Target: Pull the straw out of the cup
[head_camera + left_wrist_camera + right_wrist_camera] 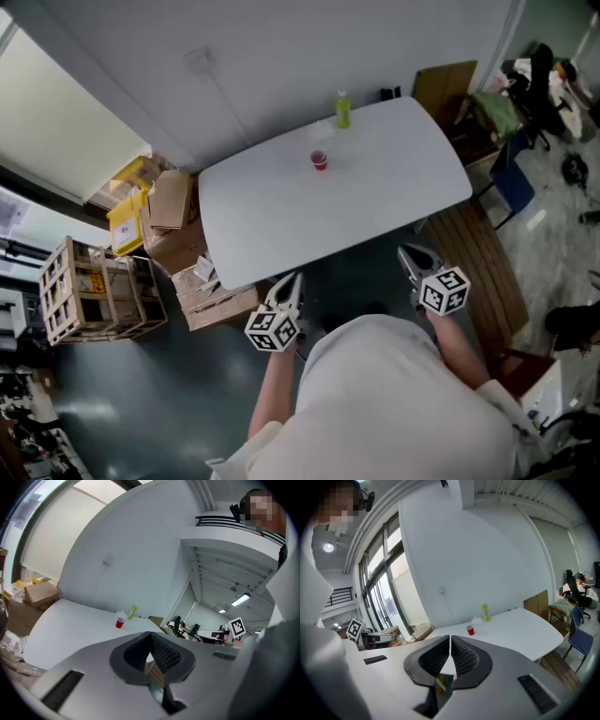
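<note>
Well ahead of both tongs, on the far half of the white table (394, 202), stands the red cup (319, 160). It's apart from everything else on the top and nowhere near either pair of jaws. Straw: too small to make out in any view, so can't say how it sits in the cup.

L tongs (150, 637): jaws together, ribbed pads meeting at the tips, nothing btwn them. In the left gripper view the cup (120, 623) shows up and to the left of the tips. In the head view the L tongs (290, 281) hang just short of the table's near edge, over dark floor.

R tongs (450, 641): jaws closed tight, pads touching, empty. The cup (470, 630) shows a bit right of the tips and farther off. In the head view the R tongs (410, 255) are also short of the near edge, level w/ the L pair, cup lying fwd btwn the two.

Beyond the cup, nearer the wall, a green bottle (343, 109) stands upright, w/ a small white item (476, 619) just beside it; can't tell what that is.

Left of the L tongs, on the floor by the table: cardboard boxes (173, 202), then a wooden crate (94, 291) farther out. Right of the R tongs: wooden slats (478, 253), and past them a blue chair (514, 183).
</note>
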Demonstrator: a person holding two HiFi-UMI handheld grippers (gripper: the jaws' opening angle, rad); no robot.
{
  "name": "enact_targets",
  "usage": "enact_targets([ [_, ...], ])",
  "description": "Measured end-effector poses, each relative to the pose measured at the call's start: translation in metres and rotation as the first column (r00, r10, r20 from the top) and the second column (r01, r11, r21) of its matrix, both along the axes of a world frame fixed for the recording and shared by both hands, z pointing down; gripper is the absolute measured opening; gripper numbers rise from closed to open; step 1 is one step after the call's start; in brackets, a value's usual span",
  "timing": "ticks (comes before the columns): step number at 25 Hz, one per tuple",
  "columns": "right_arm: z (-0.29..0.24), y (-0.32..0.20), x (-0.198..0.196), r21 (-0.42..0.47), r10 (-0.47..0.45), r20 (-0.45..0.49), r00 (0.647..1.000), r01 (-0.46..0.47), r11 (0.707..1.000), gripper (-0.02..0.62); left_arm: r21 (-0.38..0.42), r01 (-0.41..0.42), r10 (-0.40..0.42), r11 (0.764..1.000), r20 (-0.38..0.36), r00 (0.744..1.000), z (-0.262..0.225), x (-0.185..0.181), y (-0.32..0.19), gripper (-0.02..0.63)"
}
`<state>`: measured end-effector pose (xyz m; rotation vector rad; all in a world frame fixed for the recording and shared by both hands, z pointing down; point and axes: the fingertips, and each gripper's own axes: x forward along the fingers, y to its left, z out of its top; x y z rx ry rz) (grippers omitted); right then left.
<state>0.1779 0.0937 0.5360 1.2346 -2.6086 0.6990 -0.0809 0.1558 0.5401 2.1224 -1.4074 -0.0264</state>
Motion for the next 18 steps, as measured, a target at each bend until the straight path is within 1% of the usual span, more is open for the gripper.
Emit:
enact_targets([
  [14,0.000,0.008,-0.009,0.002,0.016,-0.009,1.000,-0.016,1.000,0.041,-0.022,-0.028,0.028,0.999,-0.009,1.000,0.011,-0.008,0.002,0.002],
  [18,0.003,0.011,-0.013,-0.018,0.018,-0.002,1.000,-0.018,1.000,0.041,-0.030,-0.041,0.041,0.999,-0.013,0.999,0.014,-0.010,0.005,0.002],
])
